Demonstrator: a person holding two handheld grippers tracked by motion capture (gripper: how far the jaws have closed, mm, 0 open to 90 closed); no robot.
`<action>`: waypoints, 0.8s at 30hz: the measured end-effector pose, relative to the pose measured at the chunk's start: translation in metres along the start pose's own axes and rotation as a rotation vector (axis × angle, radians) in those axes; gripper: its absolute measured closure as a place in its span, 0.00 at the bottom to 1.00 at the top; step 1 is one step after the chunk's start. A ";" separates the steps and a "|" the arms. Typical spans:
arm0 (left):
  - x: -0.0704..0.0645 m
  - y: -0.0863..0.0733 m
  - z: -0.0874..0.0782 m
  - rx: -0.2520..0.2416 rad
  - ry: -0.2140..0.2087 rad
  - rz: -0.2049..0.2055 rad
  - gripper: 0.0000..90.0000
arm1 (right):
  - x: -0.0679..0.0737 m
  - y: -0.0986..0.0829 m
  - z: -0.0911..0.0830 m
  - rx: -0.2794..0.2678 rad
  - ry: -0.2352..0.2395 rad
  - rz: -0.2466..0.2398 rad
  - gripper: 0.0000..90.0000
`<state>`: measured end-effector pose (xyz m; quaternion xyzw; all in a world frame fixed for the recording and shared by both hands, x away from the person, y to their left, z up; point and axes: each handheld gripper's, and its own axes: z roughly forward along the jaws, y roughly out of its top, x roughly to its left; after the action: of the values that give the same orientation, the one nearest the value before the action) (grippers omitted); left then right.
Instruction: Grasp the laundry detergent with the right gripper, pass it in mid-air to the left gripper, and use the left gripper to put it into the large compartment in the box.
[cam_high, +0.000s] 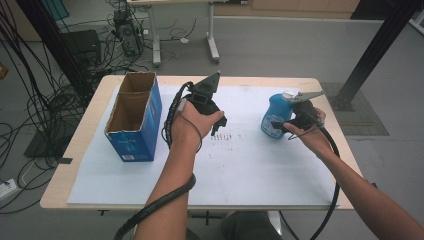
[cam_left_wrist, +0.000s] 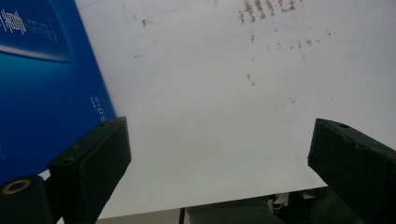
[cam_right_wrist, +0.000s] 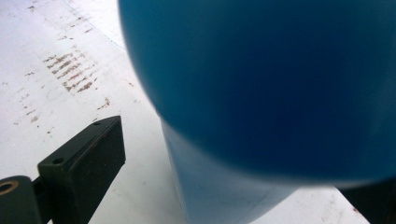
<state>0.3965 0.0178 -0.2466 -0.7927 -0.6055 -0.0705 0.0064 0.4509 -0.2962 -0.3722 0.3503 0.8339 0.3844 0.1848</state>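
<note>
While upright, blue box (cam_high: 135, 120) (compartments empty)

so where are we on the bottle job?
Done: nothing visibly; the open blue cardboard box looks empty. In hand: right tool straddles the blue plastic bottle, grip unclear. Left tool hovers open over the white sheet. Left: lifting, probably boxing.

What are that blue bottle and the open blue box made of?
The blue bottle looks like smooth plastic, its surface evenly coloured with a soft sheen. The blue box seems cardboard: brown raw inside, printed blue outside, with straight folded edges.
</note>
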 end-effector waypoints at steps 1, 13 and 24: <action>0.000 0.000 0.000 0.000 -0.001 0.000 0.07 | 0.000 0.000 0.000 0.000 -0.001 0.001 0.03; -0.003 0.001 0.000 0.002 -0.003 0.012 0.07 | 0.001 0.001 0.002 -0.007 -0.001 -0.008 0.03; -0.003 0.001 -0.001 0.004 0.001 0.008 0.07 | 0.001 0.002 0.002 -0.012 -0.003 -0.014 0.03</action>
<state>0.3962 0.0145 -0.2462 -0.7951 -0.6024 -0.0696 0.0087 0.4519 -0.2936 -0.3719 0.3439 0.8336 0.3876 0.1912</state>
